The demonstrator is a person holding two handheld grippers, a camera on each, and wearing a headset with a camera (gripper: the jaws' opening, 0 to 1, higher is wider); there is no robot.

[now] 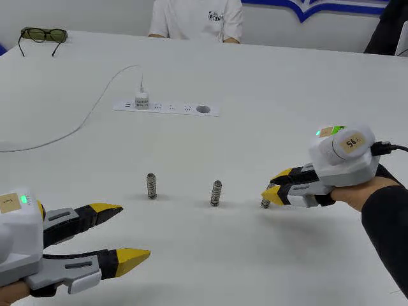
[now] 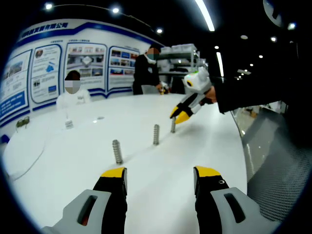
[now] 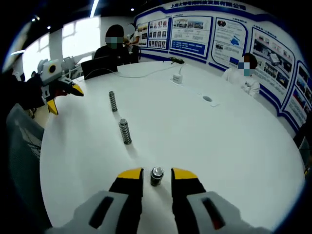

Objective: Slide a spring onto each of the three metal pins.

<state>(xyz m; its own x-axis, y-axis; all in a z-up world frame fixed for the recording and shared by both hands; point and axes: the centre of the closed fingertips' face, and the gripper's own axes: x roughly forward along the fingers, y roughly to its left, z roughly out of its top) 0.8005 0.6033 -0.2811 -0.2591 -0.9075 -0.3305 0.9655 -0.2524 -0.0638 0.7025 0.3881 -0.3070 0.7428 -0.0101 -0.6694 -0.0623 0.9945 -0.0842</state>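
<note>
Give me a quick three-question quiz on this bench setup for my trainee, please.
1. True or false: the left gripper has its jaws open, clear of every pin.
2. How many pins stand on the table? A two, B three, C five.
3. Fill in: one pin stands between the jaws of the ___ gripper.
Key: 1 true; 2 B; 3 right, the right gripper.

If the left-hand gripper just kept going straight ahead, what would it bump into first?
Probably the middle spring on its pin, which sits about in line with the open left gripper; the nearer spring stands off to one side. Depth is unclear.
</note>
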